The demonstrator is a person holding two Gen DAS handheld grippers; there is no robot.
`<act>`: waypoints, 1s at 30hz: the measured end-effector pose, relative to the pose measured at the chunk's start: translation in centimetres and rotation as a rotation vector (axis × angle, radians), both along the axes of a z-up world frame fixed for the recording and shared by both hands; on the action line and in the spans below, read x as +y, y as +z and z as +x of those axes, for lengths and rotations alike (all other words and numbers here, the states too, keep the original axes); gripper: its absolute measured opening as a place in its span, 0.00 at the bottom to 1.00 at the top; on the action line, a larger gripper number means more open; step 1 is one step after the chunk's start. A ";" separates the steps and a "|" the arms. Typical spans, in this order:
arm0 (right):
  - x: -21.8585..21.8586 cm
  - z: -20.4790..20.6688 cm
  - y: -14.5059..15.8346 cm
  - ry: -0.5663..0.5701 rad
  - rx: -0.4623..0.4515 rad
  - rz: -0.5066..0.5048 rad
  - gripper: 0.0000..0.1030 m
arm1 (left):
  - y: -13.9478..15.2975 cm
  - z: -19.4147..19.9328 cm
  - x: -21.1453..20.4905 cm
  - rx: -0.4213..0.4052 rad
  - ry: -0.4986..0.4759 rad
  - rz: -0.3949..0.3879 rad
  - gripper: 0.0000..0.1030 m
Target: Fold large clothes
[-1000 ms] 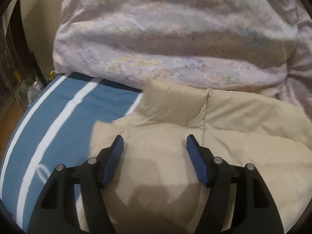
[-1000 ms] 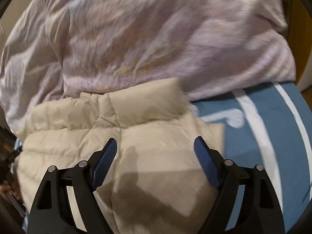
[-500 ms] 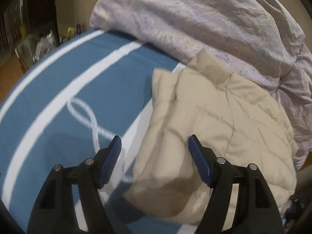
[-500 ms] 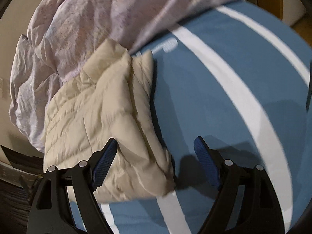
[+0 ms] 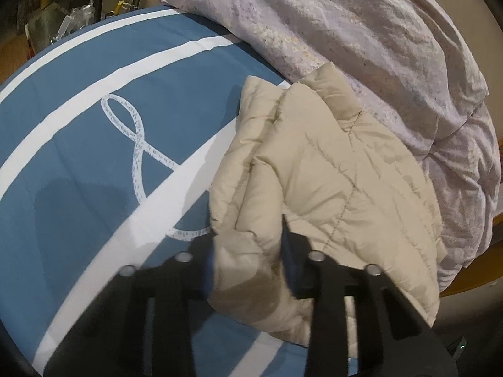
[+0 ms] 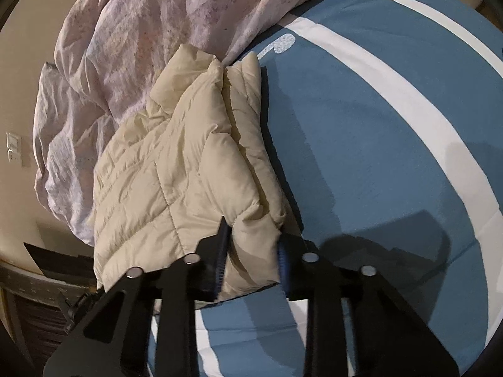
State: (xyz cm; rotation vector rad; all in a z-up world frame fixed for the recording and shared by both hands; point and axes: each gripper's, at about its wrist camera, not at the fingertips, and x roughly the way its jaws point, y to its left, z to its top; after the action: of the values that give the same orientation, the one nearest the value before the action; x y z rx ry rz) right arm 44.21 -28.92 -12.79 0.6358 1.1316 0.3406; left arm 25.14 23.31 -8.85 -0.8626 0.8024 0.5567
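Observation:
A cream quilted puffer jacket [image 5: 330, 169] lies folded on the blue bedspread, its collar toward the lilac duvet. In the left wrist view my left gripper [image 5: 248, 242] is closing on the jacket's near left corner, and the padding bulges between the blue pads. In the right wrist view the same jacket [image 6: 176, 163] lies to the left. My right gripper [image 6: 251, 235] is closing on its near right corner, with the fabric pinched between the pads.
A crumpled lilac duvet [image 5: 361, 31] is heaped behind the jacket. The blue bedspread with white stripes [image 6: 393, 125] spreads out beside it. Clutter [image 5: 63, 22] stands past the bed's far left edge, and dark furniture [image 6: 37, 282] is at the lower left.
Both grippers slid outward from over the jacket's middle to its near corners, rolled, and went from wide open to closed on the padded fabric.

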 end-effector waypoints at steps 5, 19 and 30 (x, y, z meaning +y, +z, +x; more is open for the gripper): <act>0.4 -0.8 1.4 0.004 -0.036 -0.010 0.15 | 1.5 -0.3 -0.1 -0.027 0.000 0.013 0.12; 2.2 -9.6 1.1 0.061 -0.041 -0.028 0.14 | 2.4 -9.1 1.1 -0.027 0.015 0.055 0.11; 2.9 -15.3 1.1 0.069 -0.047 -0.046 0.15 | 1.9 -14.3 1.7 -0.012 0.013 0.042 0.13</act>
State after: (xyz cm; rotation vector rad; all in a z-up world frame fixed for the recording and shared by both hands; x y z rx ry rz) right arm 28.89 -26.00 -11.67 0.5463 1.1149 0.3852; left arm 10.82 25.00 -6.99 -0.8327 0.7719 0.5772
